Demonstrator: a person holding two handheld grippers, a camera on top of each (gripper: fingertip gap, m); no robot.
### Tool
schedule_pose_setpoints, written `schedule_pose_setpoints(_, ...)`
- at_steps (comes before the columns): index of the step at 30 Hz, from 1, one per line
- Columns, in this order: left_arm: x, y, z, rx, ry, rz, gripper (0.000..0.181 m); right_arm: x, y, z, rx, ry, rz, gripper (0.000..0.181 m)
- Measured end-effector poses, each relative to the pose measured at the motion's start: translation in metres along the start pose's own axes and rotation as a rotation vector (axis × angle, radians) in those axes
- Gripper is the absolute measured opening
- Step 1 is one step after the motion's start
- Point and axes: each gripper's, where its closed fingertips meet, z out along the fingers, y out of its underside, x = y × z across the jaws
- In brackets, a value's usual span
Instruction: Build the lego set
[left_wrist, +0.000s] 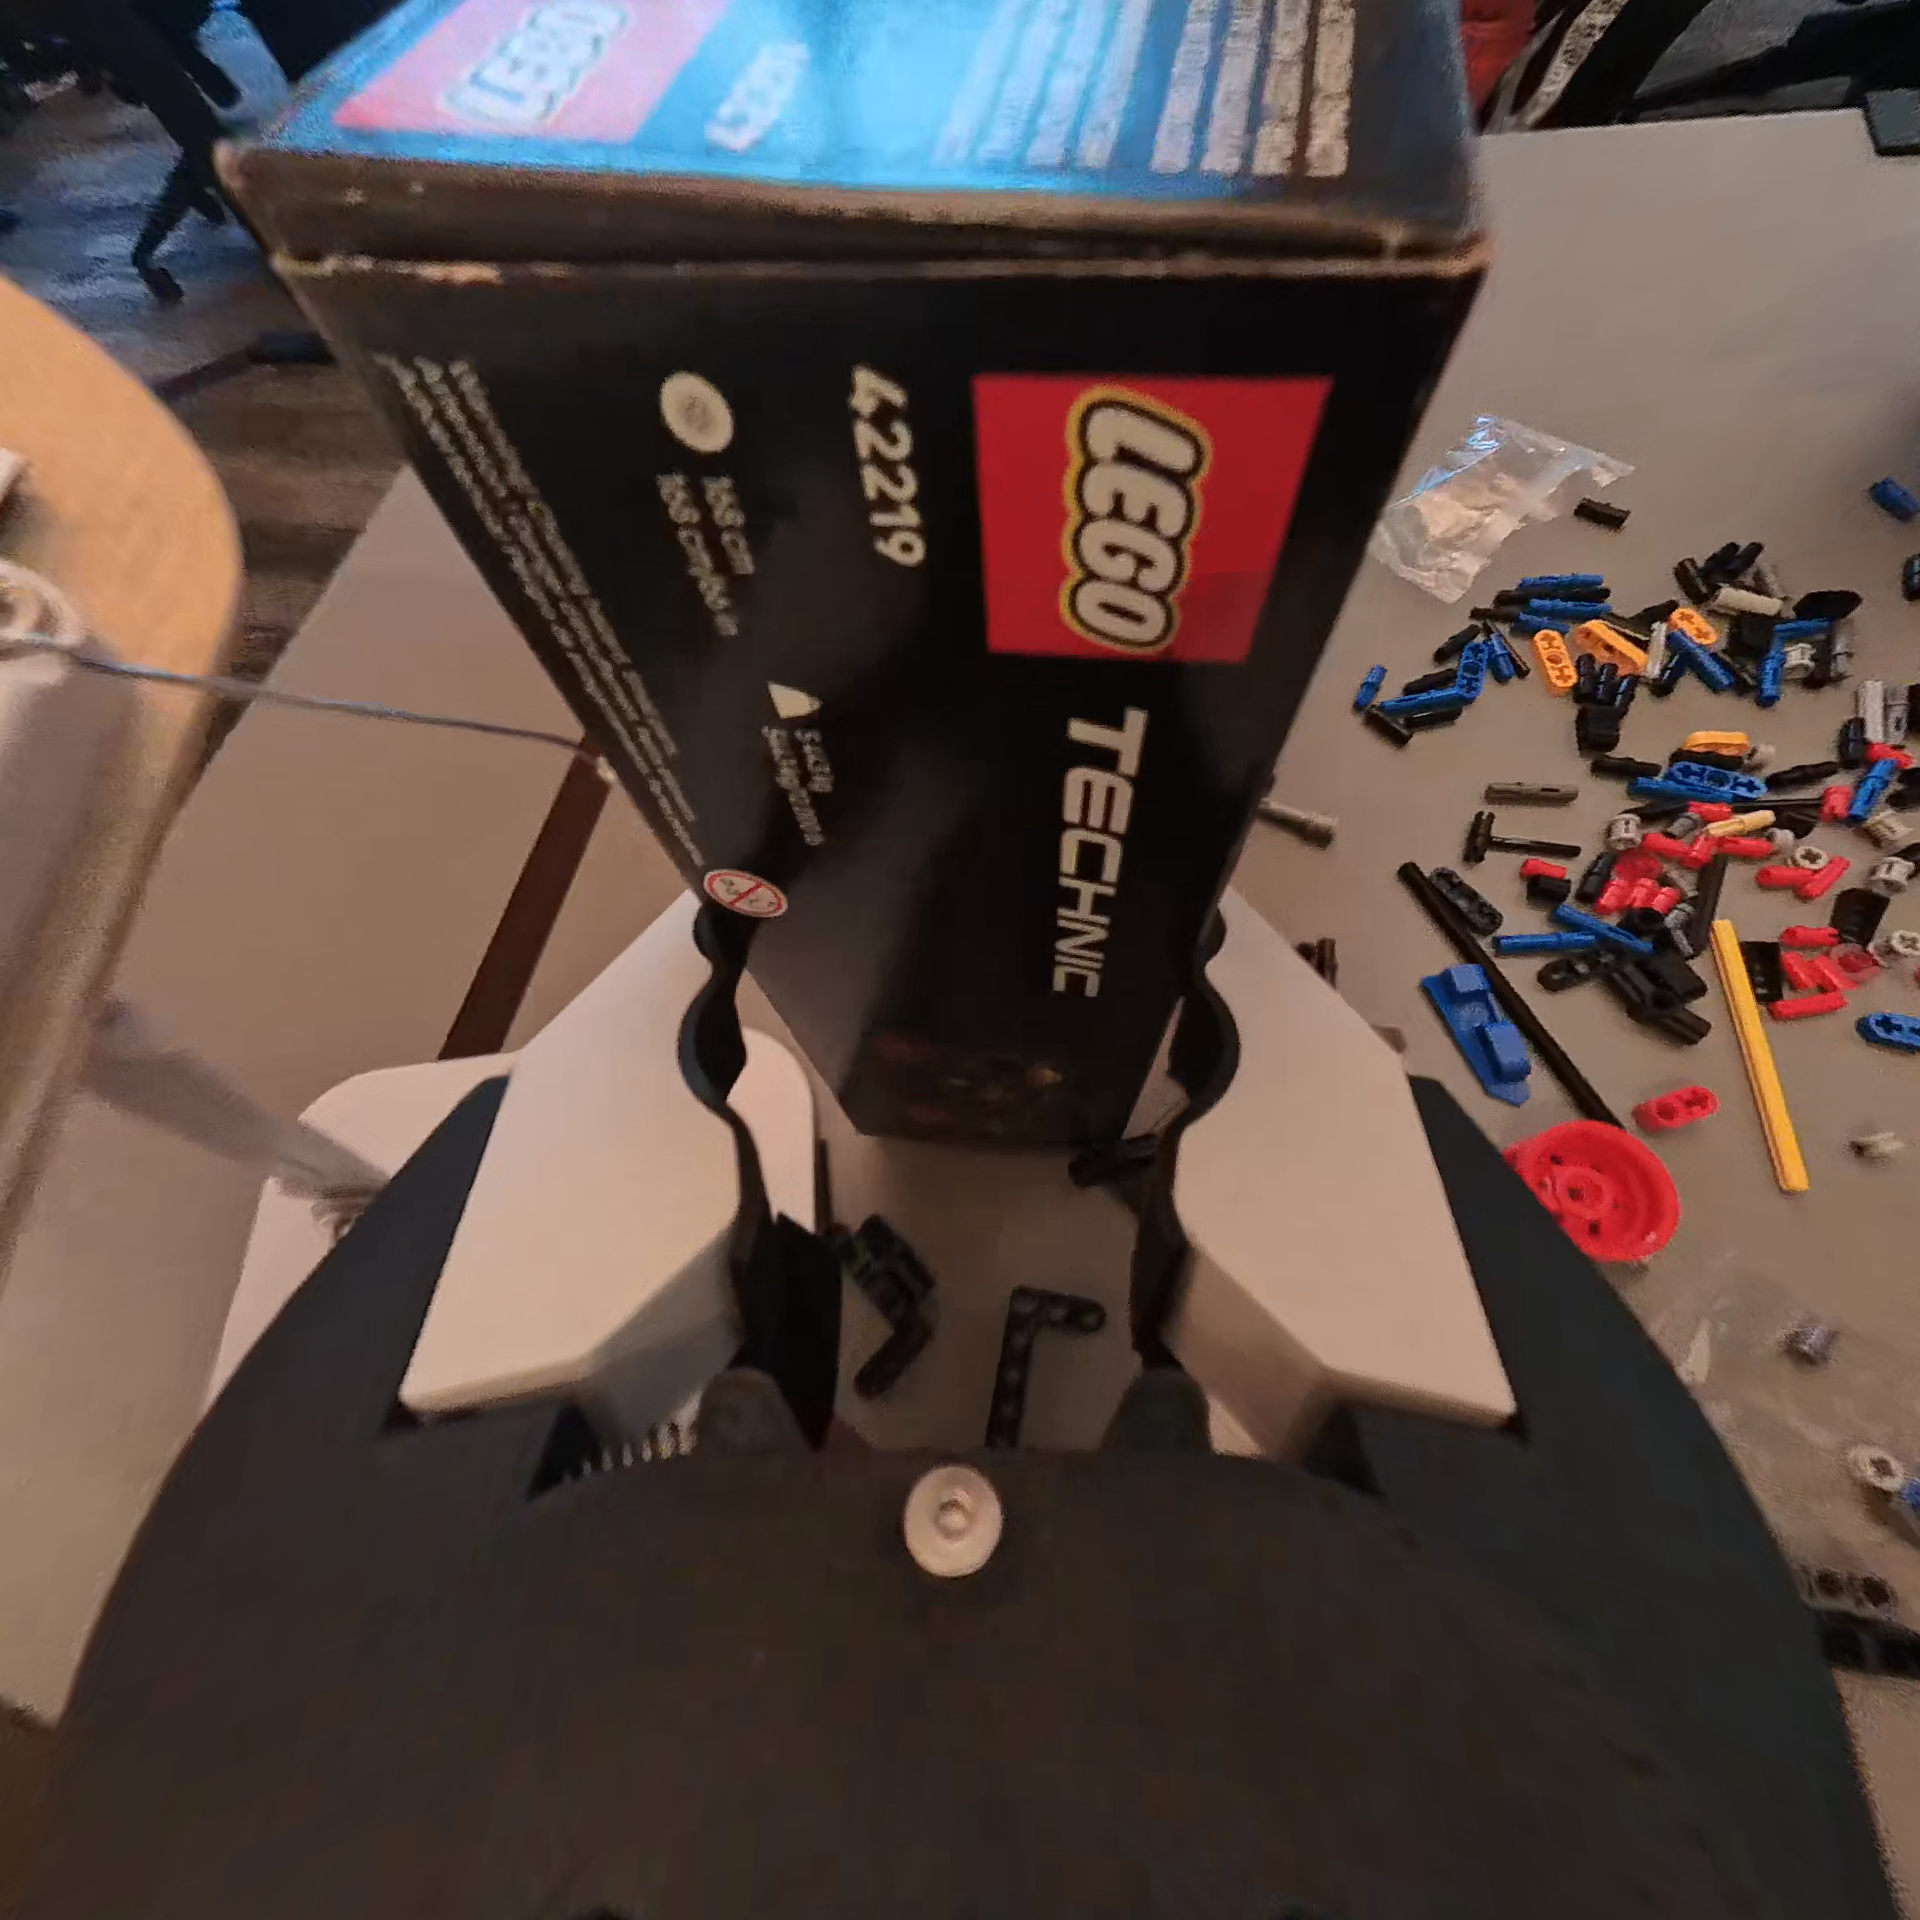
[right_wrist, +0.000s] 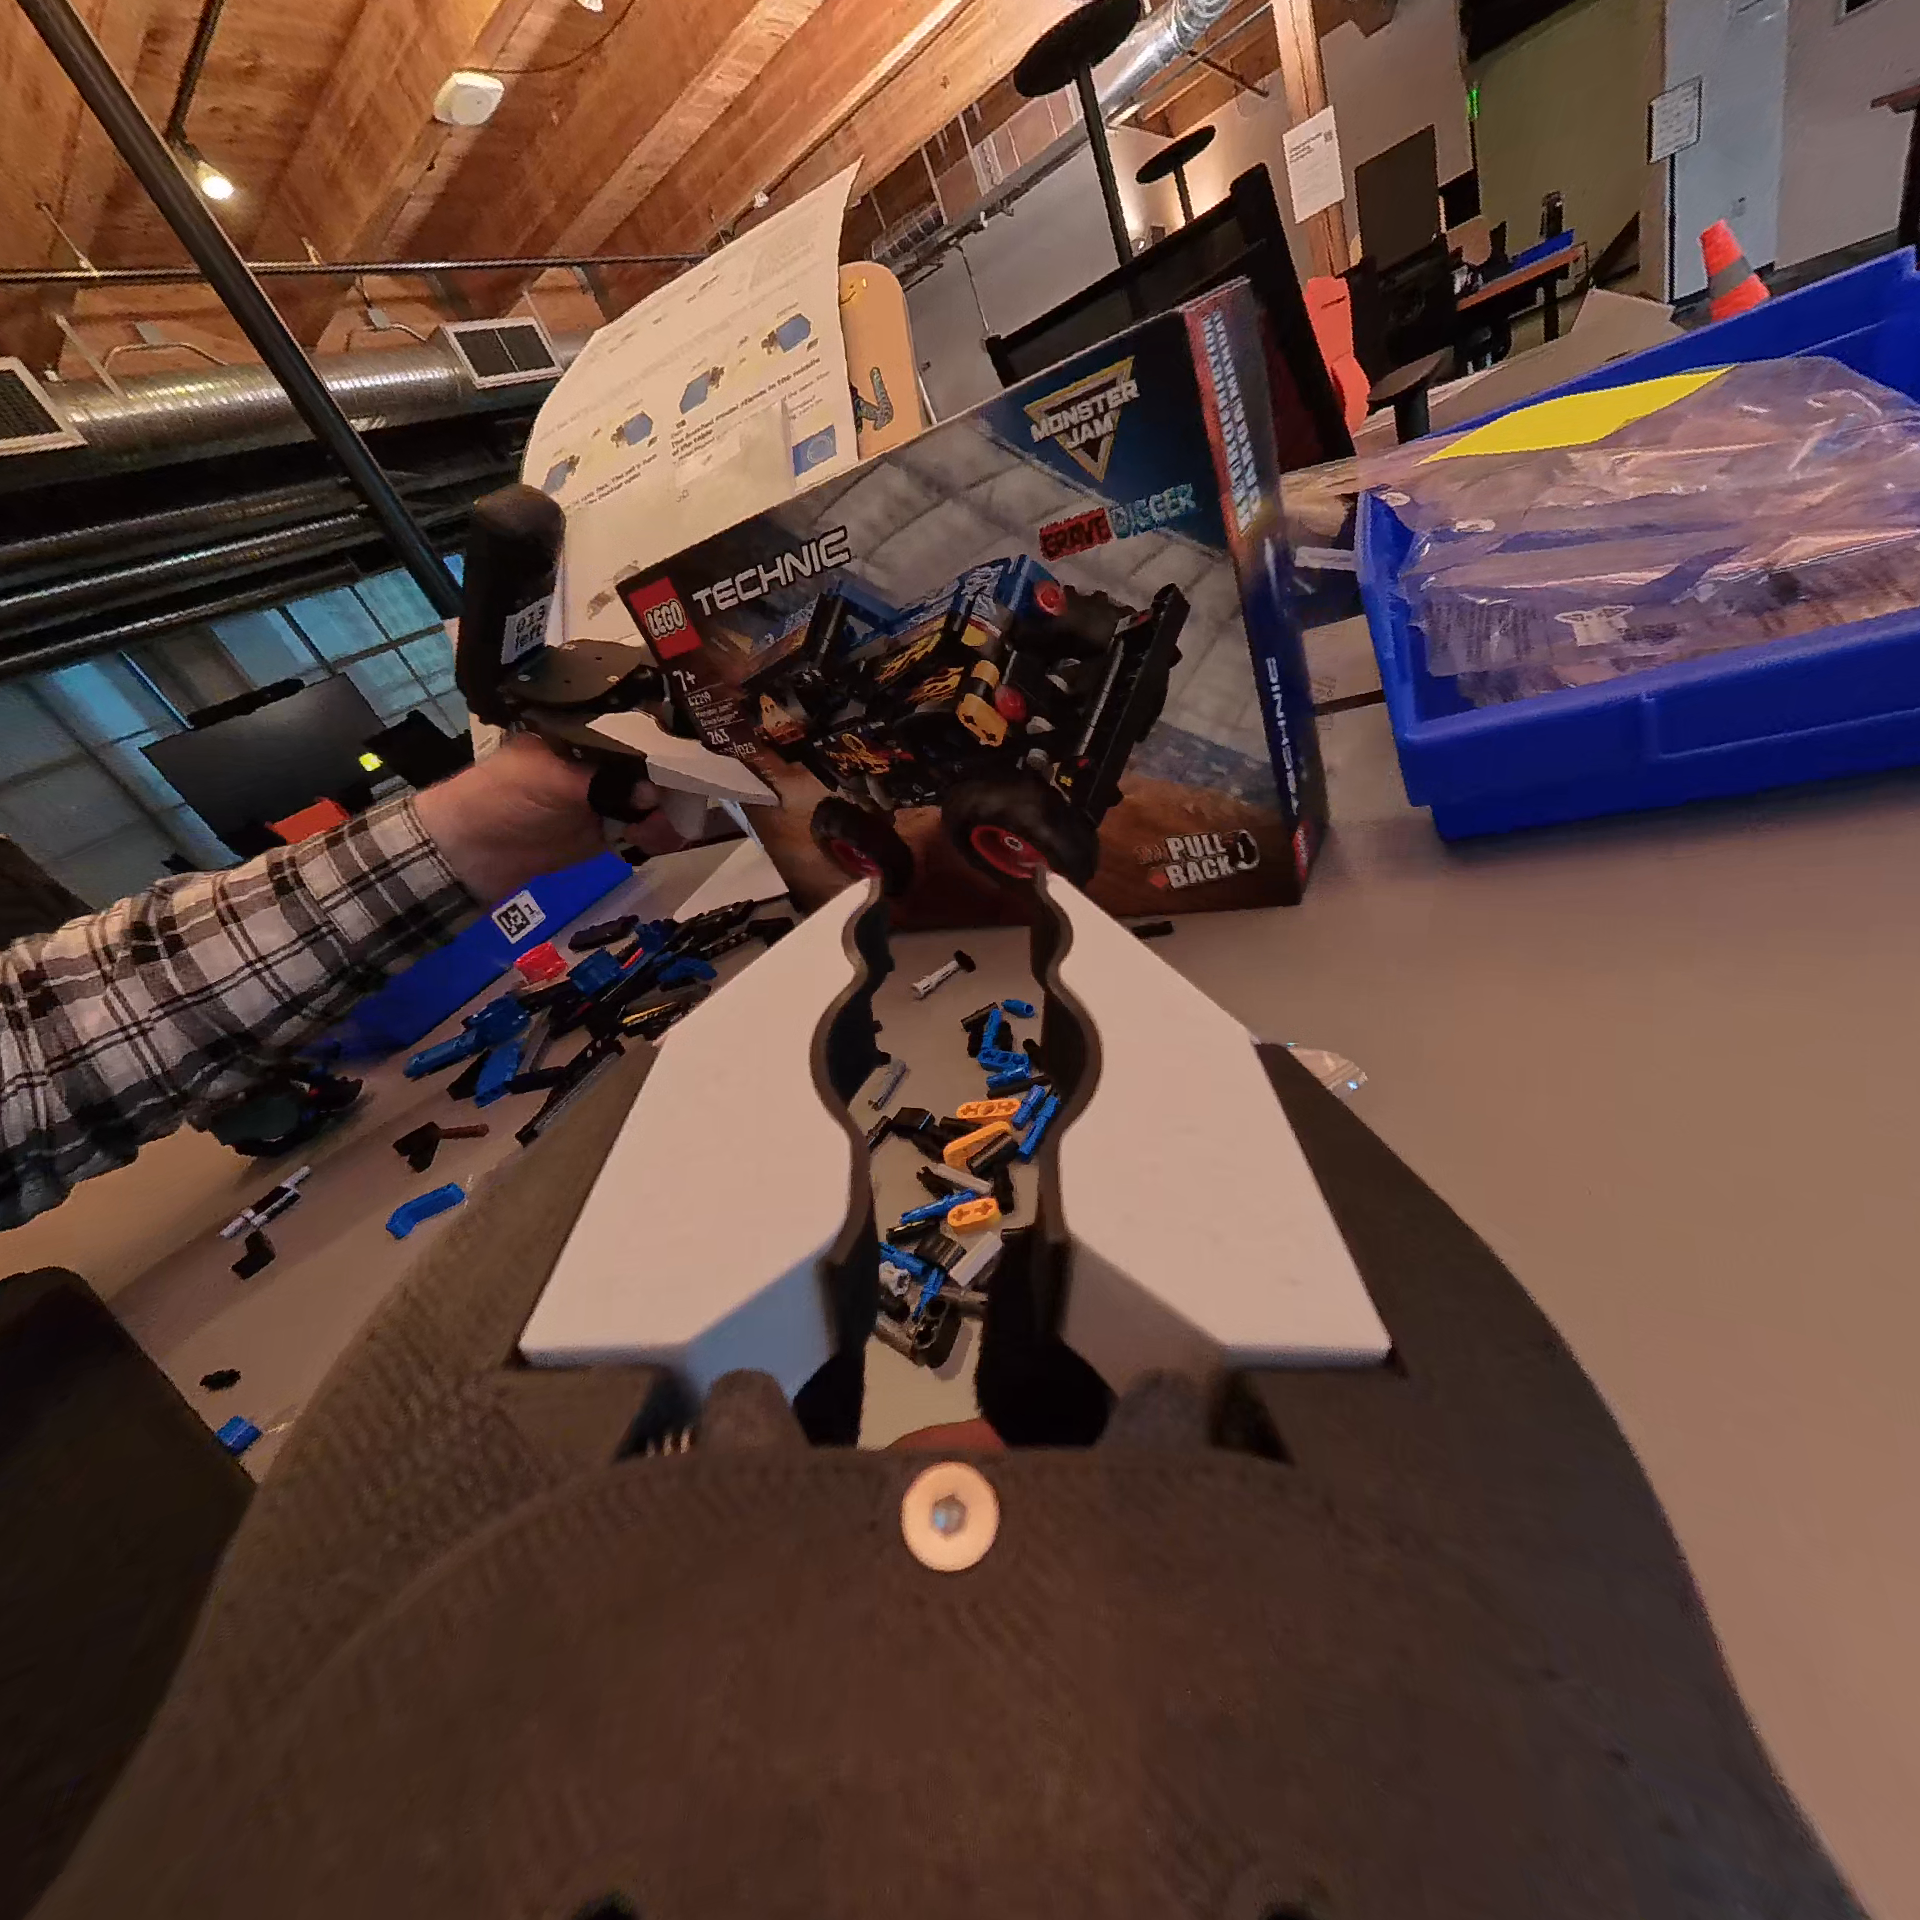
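My left gripper (left_wrist: 966, 935) is shut on the narrow end of the black Lego box (left_wrist: 883, 582), which fills the middle of the left wrist view. In the right wrist view the box (right_wrist: 987, 665) stands tilted on the grey table (right_wrist: 1558, 1039), and the left gripper (right_wrist: 665, 758) clamps its left edge. My right gripper (right_wrist: 956, 894) is open and empty, low over a pile of loose blue, black and orange pieces (right_wrist: 966, 1143). The loose pieces (left_wrist: 1662, 831) also spread to the right of the box, with a red wheel (left_wrist: 1590, 1190) and a yellow rod (left_wrist: 1756, 1049).
A blue bin (right_wrist: 1662, 727) holding clear bags stands at the right. An instruction sheet (right_wrist: 707, 343) rises behind the box. A person's hand (right_wrist: 520, 821) and plaid sleeve (right_wrist: 208, 987) reach in from the left. An empty clear bag (left_wrist: 1486, 499) lies near the pieces. A round wooden table (left_wrist: 104, 520) is at the left.
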Motion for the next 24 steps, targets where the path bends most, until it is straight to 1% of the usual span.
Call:
schedule_pose_setpoints(5,-0.015,0.010,-0.027,-0.009,-0.081,-0.006,0.082,-0.001,0.000,0.000,0.000,-0.002,0.000,0.026)
schedule_pose_setpoints(8,-0.024,0.021,-0.033,-0.018,-0.112,-0.052,0.083,-0.001,0.000,0.001,0.001,-0.002,0.000,0.026)
schedule_pose_setpoints(10,-0.025,0.026,-0.027,-0.023,-0.119,-0.076,0.084,-0.001,0.000,0.001,-0.001,-0.002,0.000,0.026)
schedule_pose_setpoints(15,-0.028,0.018,-0.013,-0.035,-0.124,-0.044,0.084,0.000,0.000,0.001,0.003,-0.002,0.006,0.026)
schedule_pose_setpoints(20,-0.026,0.009,0.005,-0.025,-0.106,-0.060,0.084,0.000,0.000,0.001,0.002,-0.003,0.006,0.026)
schedule_pose_setpoints(24,-0.024,0.007,0.010,-0.017,-0.102,-0.062,0.084,-0.001,0.000,0.001,0.002,-0.005,0.004,0.026)
